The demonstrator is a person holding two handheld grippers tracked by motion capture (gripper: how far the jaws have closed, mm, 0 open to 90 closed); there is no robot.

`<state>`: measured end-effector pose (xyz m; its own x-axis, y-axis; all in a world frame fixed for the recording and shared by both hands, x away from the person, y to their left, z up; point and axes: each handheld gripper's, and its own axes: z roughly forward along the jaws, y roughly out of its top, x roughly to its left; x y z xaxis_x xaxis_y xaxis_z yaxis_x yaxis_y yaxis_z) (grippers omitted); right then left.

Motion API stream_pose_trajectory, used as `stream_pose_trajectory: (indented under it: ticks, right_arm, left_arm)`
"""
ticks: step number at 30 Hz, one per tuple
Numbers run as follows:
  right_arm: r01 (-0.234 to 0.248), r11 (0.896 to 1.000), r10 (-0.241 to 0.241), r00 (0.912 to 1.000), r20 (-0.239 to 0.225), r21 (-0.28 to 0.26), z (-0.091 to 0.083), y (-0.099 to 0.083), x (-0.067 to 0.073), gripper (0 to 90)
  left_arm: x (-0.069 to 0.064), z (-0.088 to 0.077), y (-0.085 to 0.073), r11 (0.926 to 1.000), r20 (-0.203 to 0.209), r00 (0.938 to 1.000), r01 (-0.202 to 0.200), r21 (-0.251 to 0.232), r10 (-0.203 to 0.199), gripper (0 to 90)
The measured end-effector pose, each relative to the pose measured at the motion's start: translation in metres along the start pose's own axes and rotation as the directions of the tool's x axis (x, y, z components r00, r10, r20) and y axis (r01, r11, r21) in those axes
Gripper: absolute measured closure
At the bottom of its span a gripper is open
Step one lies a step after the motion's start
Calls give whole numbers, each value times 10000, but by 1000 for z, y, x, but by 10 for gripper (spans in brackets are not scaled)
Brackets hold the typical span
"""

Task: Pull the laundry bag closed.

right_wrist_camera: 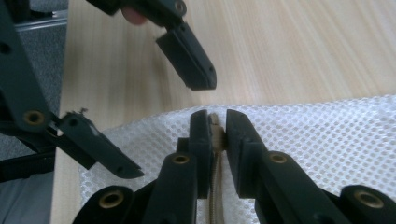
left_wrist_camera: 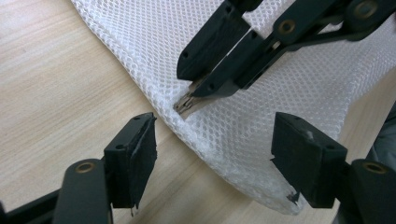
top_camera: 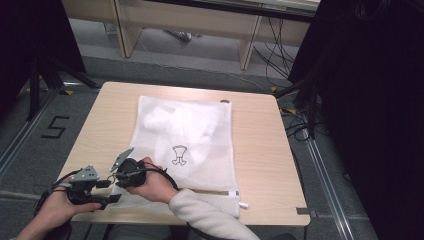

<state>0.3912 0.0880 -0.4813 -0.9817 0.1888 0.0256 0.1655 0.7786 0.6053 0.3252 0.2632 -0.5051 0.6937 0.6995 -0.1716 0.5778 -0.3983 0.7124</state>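
At mesh bag corner; right gripper clamped on zipper pull; left gripper jaws apart

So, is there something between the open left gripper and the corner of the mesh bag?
Nothing visible. The left gripper stands open around the mesh bag corner; the right gripper pinches the zipper pull just beyond.

Even soft light; close views slightly blurred.
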Motion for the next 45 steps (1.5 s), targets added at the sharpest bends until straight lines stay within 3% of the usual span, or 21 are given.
stream_pose_trajectory:
  ticks: [3, 4, 6, 13, 14, 15, 17, 18, 19, 20, 23, 25, 28, 33, 45]
  right_arm:
    - [-71, 9999, 71, 10000, -20, -123, -6, 2, 2, 816]
    - [34, 9999, -34, 10000, 12, -163, -8, 3, 1, 816]
    - [118, 9996, -117, 9999, 54, -246, -12, 4, 1, 817]
    - [-64, 9989, 68, 9999, 78, -456, -20, 4, 5, 817]
    - [107, 9987, -102, 9999, 105, -503, -21, 4, 4, 817]
    - [64, 9986, -57, 9999, 126, -525, -23, 4, 5, 817]
    - [95, 9982, -87, 9999, 145, -591, -25, 4, 4, 817]
    - [-92, 9980, 100, 9999, 126, -631, -27, 4, 5, 817]
    - [103, 9978, -91, 9998, 176, -659, -28, 4, 4, 817]
    - [-81, 9977, 92, 9998, 171, -678, -29, 4, 5, 817]
    - [137, 9974, -119, 9996, 260, -709, -31, 4, 4, 817]
    - [1, 9972, 15, 9998, 217, -750, -33, 5, 5, 817]
    - [-12, 9978, 26, 9998, 210, -661, -34, 5, 6, 817]
    - [100, 9985, -91, 9998, 176, -544, -35, 0, 4, 816]
    - [-130, 9999, 131, 9999, 92, -97, -35, -13, 2, 821]
  left_arm:
    - [0, 0, 1, 9999, 90, 9999, 57, -87, -56, 314]
    - [-2, 2, 1, 9992, 154, 9995, 292, -287, -288, 318]
    - [-3, 3, 2, 9988, 178, 9990, 423, -250, -418, 326]
    - [-4, 6, 8, 9979, 258, 9989, 410, -507, -397, 384]
    - [-4, 5, 9, 9982, 224, 9988, 435, -423, -426, 395]
    - [-4, 6, 8, 9967, 346, 9973, 670, -452, -654, 411]
    - [-4, 6, 9, 9971, 162, 9979, 628, -425, -622, 434]
    - [-3, 6, 9, 9958, 301, 9966, 782, -471, -768, 449]
    - [-3, 6, 9, 9954, 314, 9962, 826, -486, -812, 468]
    - [-3, 6, 10, 9944, 285, 9958, 881, -578, -866, 490]
    - [-2, 6, 12, 9937, 355, 9952, 936, -619, -915, 571]
    - [-2, 7, 13, 9929, 438, 9940, 1028, -590, -1003, 632]
    - [-2, 7, 13, 9948, 438, 9948, 939, -391, -922, 695]
    - [-4, 6, 15, 9944, 354, 9949, 958, -447, -943, 791]
    - [-9, 3, 19, 9918, 358, 9934, 1111, -631, -1091, 846]
